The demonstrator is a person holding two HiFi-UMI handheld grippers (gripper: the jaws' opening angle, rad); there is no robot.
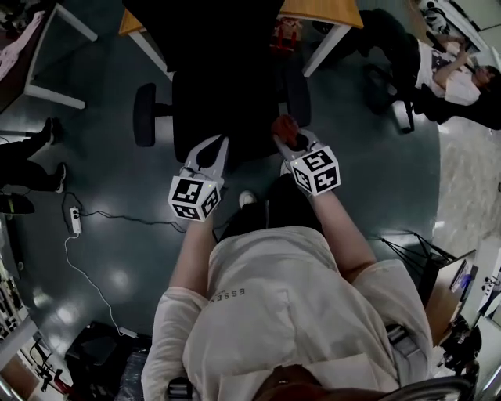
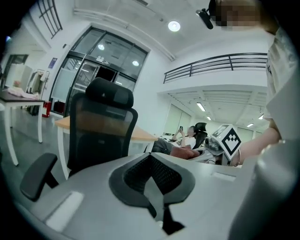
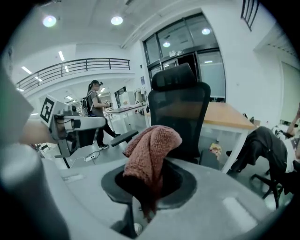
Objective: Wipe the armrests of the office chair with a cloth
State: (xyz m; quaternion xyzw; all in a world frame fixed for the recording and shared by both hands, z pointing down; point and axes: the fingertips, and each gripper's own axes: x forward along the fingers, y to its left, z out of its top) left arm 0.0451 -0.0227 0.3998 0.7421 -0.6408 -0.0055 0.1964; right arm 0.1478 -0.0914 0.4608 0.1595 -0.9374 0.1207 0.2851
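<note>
My right gripper (image 1: 291, 142) is clamped on the reddish cloth (image 3: 151, 150), near the office chair's (image 1: 227, 86) right armrest (image 1: 297, 98). My left gripper (image 1: 210, 149), jaws together and empty, faces the seat. A table (image 1: 321, 12) stands behind the chair.

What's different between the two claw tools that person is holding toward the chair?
The right gripper is clamped on a reddish cloth; the left gripper is shut on nothing. The right gripper is close by one armrest; the left gripper is well apart from the other armrest. Both point at the office chair.
</note>
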